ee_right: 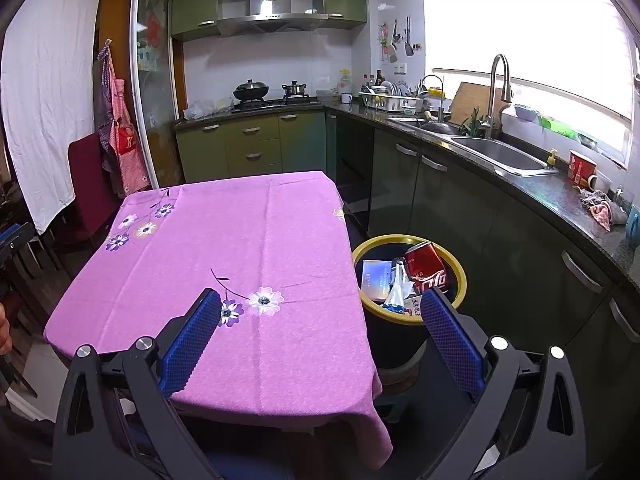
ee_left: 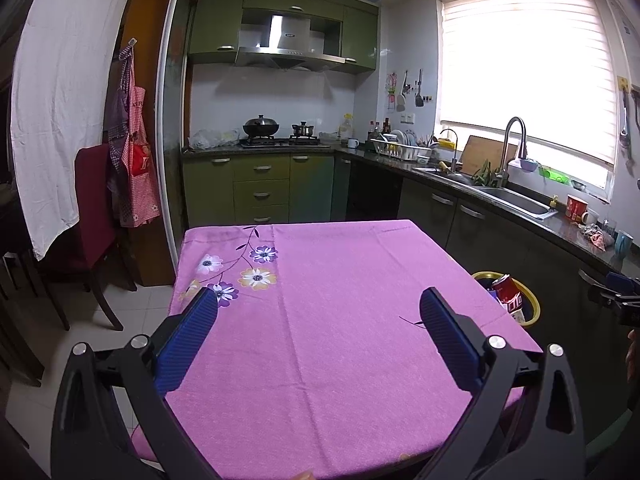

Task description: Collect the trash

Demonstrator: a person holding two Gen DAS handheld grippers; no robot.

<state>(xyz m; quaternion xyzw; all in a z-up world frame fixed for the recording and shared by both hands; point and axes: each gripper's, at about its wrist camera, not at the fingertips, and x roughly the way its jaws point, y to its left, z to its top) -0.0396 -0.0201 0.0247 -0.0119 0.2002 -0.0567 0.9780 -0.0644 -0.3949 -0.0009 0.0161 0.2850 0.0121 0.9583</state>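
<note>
A dark bin with a yellow rim (ee_right: 460, 280) stands on the floor right of the table. In it lie a red soda can (ee_right: 426, 266), a small blue-white carton (ee_right: 376, 274) and crumpled wrappers (ee_right: 398, 292). The bin (ee_left: 534, 304) and the can (ee_left: 508, 294) also show at the table's right edge in the left wrist view. My left gripper (ee_left: 318, 306) is open and empty above the pink tablecloth (ee_left: 340, 300). My right gripper (ee_right: 320, 308) is open and empty over the table's near right corner, beside the bin.
The table (ee_right: 240, 240) carries a pink flowered cloth. A dark red chair (ee_left: 94, 216) stands at its left. A counter with a sink (ee_right: 500, 156), red cup (ee_right: 580, 166) and rag (ee_right: 602, 206) runs along the right. Green cabinets and a stove (ee_right: 272, 100) are behind.
</note>
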